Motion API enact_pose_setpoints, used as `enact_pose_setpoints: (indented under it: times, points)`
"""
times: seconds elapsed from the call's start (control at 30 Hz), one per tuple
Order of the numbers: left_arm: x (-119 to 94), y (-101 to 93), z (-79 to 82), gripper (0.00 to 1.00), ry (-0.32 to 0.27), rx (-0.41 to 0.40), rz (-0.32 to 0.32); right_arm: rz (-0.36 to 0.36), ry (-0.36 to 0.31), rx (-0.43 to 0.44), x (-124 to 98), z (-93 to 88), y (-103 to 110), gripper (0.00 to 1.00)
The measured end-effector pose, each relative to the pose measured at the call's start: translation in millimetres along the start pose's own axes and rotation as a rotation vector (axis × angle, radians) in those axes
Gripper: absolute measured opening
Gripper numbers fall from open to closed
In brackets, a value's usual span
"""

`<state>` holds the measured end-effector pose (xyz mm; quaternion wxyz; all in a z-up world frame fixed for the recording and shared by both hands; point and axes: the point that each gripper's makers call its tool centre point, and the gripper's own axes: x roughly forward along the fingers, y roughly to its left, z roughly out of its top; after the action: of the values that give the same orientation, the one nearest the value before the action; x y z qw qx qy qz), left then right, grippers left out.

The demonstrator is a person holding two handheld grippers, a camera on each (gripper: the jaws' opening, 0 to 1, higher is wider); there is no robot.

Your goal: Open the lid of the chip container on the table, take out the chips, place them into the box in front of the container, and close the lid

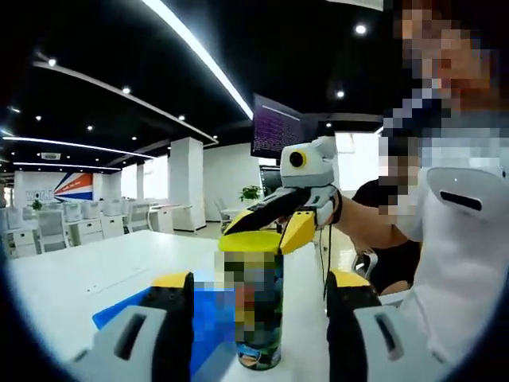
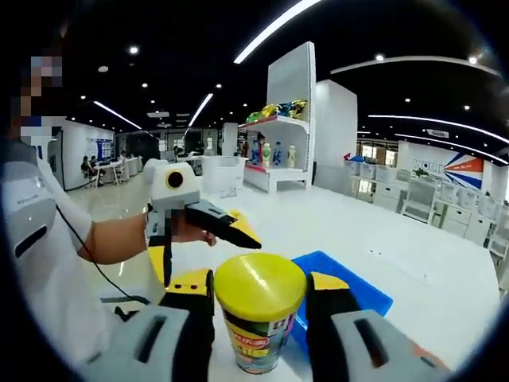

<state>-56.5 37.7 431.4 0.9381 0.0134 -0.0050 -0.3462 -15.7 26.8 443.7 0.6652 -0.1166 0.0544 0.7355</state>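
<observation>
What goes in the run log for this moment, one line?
stage: lid opening | chip container: upright, yellow lid on | left gripper: jaws flank container | right gripper: at lid | blue box: beside container

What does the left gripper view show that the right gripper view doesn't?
Left gripper view: a dark screen with purple writing, a potted plant, and the right gripper reaching to the lid. Right gripper view: a shelf of colourful bottles, and the left gripper behind the container. Both: the chip container with its yellow lid on, the blue box, the white table, and a person's arm.
</observation>
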Motion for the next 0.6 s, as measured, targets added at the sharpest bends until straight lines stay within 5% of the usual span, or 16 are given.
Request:
enact_pose_setpoints:
  times: [0.6]
  points:
    - [-1, 2.8, 6.2, 0.66, -0.011, 0.004, 0.002, 0.007, -0.013, -0.052, -16, -5.9, -5, 0.55]
